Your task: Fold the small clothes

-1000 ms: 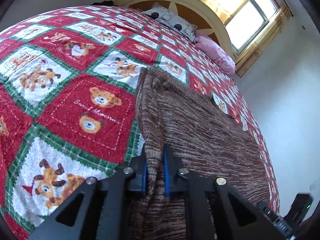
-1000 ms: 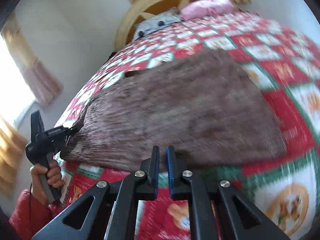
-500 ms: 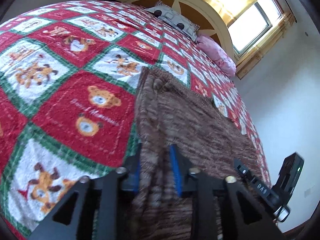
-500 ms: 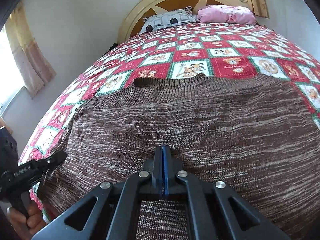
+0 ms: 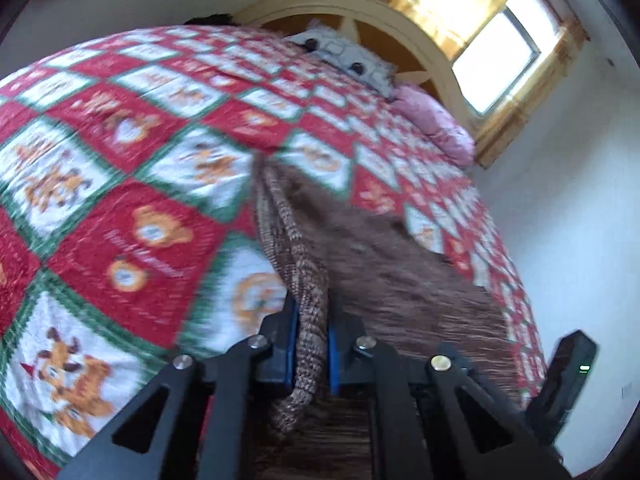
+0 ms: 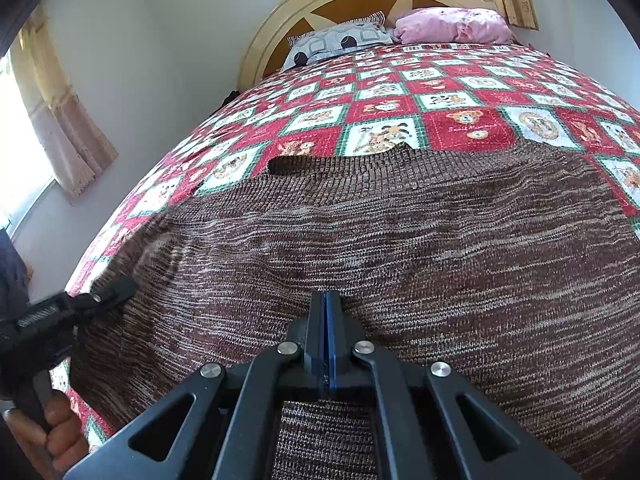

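Our left gripper [image 5: 312, 354] has its 2 fingers [image 5: 286, 344] clamped on a bunched edge of the brown knit sweater [image 6: 400, 248], which hangs below them. Our right gripper [image 6: 325, 320] has its fingers pressed together over the sweater's near hem; whether they pinch any knit we cannot tell. Beyond the fingers the sweater spreads across the bed's quilt [image 6: 460, 120]; farther off lie 2 pillows [image 6: 340, 42].

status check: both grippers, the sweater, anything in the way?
Left gripper closing, pinching a bunched edge of the brown knit sweater. Right gripper shut over the sweater's near edge. Sweater otherwise flat on the quilt. Nothing blocking.
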Demonstrator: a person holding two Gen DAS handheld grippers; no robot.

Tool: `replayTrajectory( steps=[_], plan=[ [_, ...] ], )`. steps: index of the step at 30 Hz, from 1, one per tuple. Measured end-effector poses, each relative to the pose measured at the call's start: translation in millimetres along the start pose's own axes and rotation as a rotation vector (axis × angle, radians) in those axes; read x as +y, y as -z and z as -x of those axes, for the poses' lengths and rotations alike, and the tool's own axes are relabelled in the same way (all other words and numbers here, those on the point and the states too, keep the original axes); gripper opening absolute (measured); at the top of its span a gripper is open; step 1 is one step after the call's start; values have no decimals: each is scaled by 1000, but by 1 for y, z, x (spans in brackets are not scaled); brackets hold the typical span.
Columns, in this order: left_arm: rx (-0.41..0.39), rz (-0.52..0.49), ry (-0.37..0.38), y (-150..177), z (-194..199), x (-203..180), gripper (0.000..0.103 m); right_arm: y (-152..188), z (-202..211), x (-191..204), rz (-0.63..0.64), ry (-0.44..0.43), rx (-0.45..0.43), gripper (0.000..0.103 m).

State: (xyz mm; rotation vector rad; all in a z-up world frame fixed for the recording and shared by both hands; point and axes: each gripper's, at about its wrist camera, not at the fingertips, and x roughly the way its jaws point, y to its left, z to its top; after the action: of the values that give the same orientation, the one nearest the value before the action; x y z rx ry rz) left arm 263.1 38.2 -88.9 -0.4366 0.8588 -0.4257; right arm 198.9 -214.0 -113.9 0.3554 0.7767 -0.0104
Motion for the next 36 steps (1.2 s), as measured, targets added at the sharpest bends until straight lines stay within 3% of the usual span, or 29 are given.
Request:
replayTrajectory(
  steps=[5,8,11,17,20,22,23,25,26,27,30,33,36],
  plan=[
    [49,-139,82,12,-7,-64,10,0,1,-9,-43,-46,-2,0],
    [100,-210,63,30,-28,-82,10,1,1,-8,-47,-52,-3,0],
    [138,-214,52,45,-46,-77,10,1,1,-10,-63,-69,-3,0],
    [93,-222,66,48,-39,-71,11,1,3,-11,-76,-86,-5,0],
    [81,-234,57,51,-38,-73,11,-6,9,-22,-172,-158,15,3],
    [75,-237,56,54,-37,-75,11,-16,18,-24,-213,-297,4,3],
    [73,-235,59,54,-37,-76,11,-22,20,-22,-206,-329,4,7],
    [70,-230,62,55,-38,-76,11,-39,20,-9,-148,-372,36,40],
    [67,-228,63,55,-37,-76,11,-46,17,-2,-119,-377,61,76],
    [64,-230,61,56,-37,-76,11,-50,15,2,-103,-382,71,87],
    [53,-246,48,59,-35,-78,11,-65,-4,24,-27,-409,146,87],
    [42,-266,35,64,-33,-84,11,-70,-33,46,67,-366,271,87],
    [38,-250,54,65,-30,-82,13,-73,-46,59,167,-301,284,84]
  ],
)
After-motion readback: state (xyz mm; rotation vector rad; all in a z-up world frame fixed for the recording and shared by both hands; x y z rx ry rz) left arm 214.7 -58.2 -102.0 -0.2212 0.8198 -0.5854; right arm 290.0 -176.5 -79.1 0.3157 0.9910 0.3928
